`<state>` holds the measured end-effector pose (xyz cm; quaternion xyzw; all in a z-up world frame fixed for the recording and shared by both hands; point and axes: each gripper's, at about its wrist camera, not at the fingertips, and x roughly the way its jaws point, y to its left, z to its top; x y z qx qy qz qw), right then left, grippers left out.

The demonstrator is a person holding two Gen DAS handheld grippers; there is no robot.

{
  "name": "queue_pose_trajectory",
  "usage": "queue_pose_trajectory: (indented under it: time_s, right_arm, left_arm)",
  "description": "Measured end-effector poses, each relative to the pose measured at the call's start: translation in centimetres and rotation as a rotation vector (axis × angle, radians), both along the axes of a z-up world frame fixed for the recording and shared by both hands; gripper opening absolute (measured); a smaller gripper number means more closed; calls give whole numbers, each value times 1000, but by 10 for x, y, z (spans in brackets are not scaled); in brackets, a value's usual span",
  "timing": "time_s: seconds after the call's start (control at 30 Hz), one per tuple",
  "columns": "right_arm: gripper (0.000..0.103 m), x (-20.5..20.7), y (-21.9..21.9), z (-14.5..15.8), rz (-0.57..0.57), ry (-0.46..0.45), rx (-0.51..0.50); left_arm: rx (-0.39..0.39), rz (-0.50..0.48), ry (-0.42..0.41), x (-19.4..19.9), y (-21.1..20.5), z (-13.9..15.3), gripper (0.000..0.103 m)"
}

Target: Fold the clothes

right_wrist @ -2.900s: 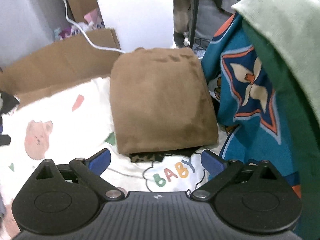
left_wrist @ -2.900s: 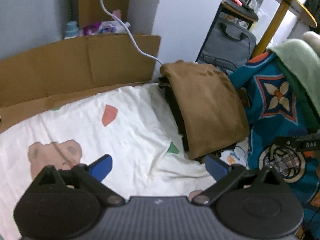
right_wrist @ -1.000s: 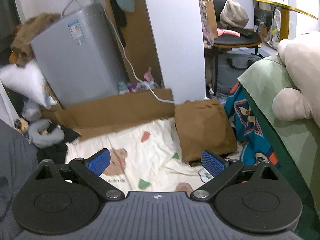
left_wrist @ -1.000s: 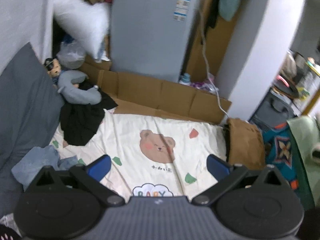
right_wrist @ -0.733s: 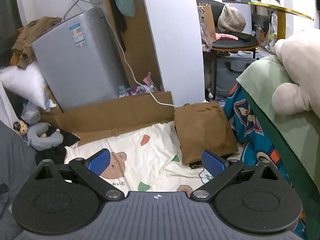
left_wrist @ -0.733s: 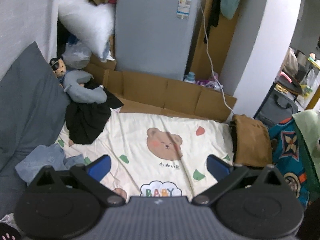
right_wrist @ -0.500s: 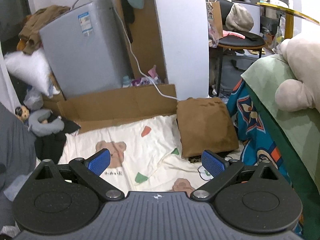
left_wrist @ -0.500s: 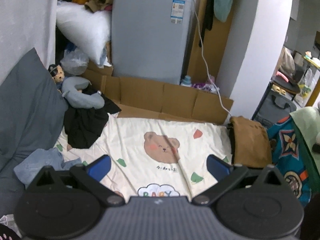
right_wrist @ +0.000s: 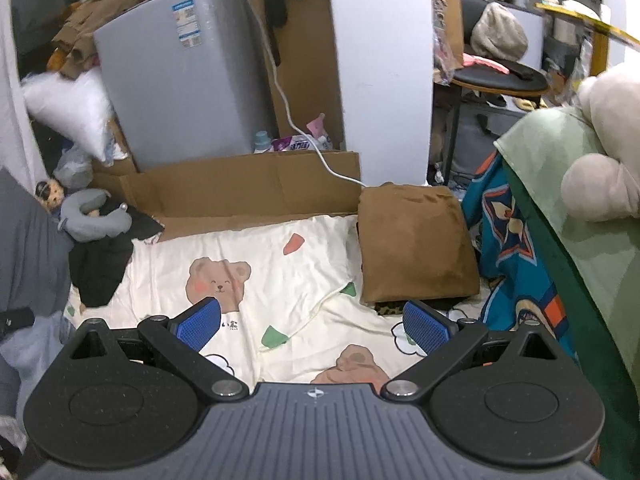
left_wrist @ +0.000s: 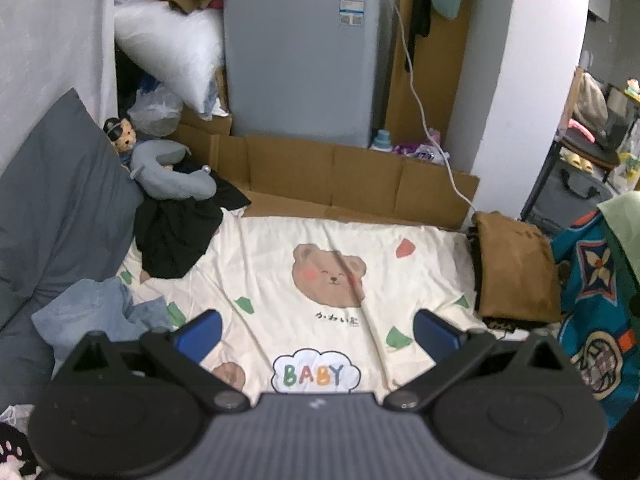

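Left tool (left_wrist: 316, 330): spread wide, holding nothing, raised above the cream bear-print sheet (left_wrist: 280, 264).
Right tool (right_wrist: 312, 322): spread wide, empty, also above the sheet.
Folded brown garment (left_wrist: 516, 268): at the sheet's right edge, ahead and right of both tools, well apart from them, atop darker folded pieces.
Black garment (left_wrist: 172, 236): crumpled at the sheet's far-left corner.
Light-blue garment (left_wrist: 100, 312): bunched at the left edge, just beside the left tool's left finger.
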<state>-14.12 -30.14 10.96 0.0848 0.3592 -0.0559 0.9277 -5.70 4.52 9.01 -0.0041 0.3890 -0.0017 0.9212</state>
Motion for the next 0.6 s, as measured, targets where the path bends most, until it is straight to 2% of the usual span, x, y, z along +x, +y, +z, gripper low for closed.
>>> queue_pose_trajectory:
  time_s: [0.17, 0.37, 0.47, 0.6]
  right_arm:
    - [100, 3, -6, -3, 29, 10, 54]
    - [100, 5, 2, -9, 63, 21, 14]
    - [101, -1, 3, -9, 73, -8, 21]
    - [100, 2, 0, -14, 57, 14, 46]
  left_arm:
    - [1, -31, 6, -1, -16, -12, 103]
    - [0, -2, 15, -9, -26, -29, 103]
    - [6, 5, 30, -11, -30, -36, 103]
    - [46, 7, -9, -14, -35, -31, 103]
